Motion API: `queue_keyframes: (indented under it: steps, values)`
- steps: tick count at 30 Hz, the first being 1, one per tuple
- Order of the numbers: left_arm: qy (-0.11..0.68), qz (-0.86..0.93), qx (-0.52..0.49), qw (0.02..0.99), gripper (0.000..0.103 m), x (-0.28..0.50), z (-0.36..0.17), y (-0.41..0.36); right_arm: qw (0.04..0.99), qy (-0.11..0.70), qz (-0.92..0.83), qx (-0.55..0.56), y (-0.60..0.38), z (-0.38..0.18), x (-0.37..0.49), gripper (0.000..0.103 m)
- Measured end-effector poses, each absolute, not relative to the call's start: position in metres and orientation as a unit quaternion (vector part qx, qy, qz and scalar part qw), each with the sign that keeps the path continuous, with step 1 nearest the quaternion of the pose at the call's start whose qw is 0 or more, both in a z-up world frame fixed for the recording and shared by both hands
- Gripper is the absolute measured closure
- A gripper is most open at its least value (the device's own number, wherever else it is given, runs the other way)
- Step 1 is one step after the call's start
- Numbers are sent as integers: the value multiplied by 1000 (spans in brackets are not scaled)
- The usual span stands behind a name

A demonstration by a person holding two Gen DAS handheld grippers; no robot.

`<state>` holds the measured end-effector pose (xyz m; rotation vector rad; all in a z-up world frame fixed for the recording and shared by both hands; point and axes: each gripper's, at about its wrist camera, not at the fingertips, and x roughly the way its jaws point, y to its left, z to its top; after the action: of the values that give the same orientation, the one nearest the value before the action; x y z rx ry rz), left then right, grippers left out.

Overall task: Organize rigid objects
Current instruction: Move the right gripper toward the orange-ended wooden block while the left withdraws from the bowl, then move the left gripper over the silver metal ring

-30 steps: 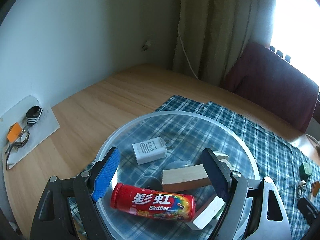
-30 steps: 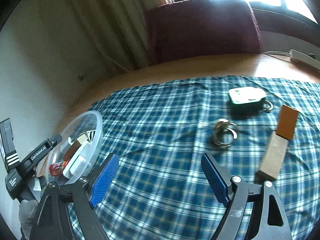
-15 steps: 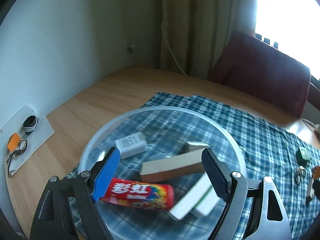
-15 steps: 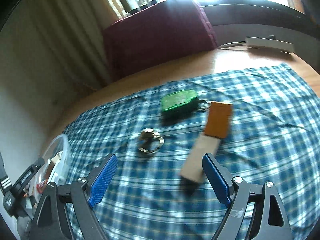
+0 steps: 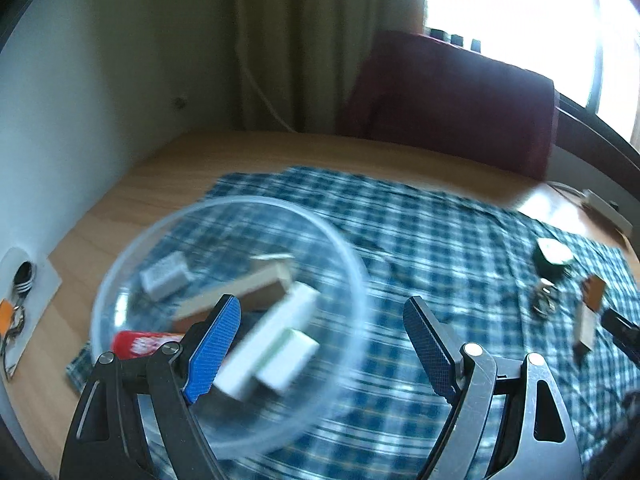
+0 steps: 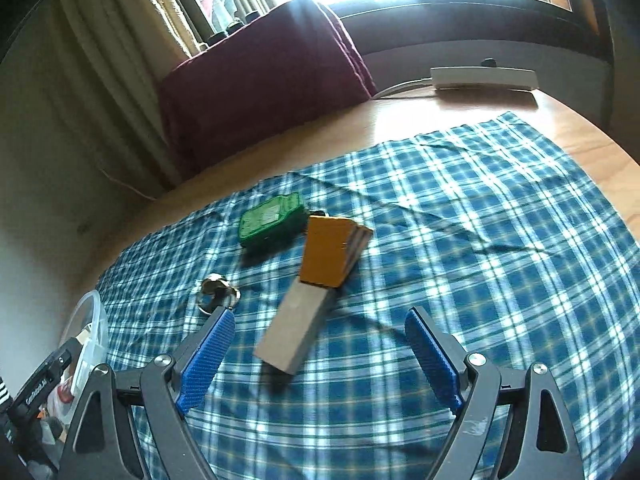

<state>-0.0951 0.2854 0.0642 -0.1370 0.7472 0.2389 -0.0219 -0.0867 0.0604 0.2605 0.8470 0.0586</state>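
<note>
My right tool gapes empty over the wooden block; it looks stiff, light; I'd pinch its long sides.

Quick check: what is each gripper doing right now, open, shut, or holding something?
Left gripper: open, holding nothing, above the clear bowl.
Right gripper: open, holding nothing, facing the wooden block.

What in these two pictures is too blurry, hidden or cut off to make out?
- Left wrist view: bowl contents smeared by motion blur; the red tube label is unreadable, partly behind a finger.
- Right wrist view: the bowl is cut by the left edge.
- The metal rings are too small to identify.
</note>
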Motion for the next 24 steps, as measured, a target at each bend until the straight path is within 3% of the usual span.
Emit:
queue_keyframes:
  steps: [24]
  values:
    - [450, -9, -12, 893, 19, -31, 44, 140, 897, 420, 7, 136, -116, 58, -30, 9]
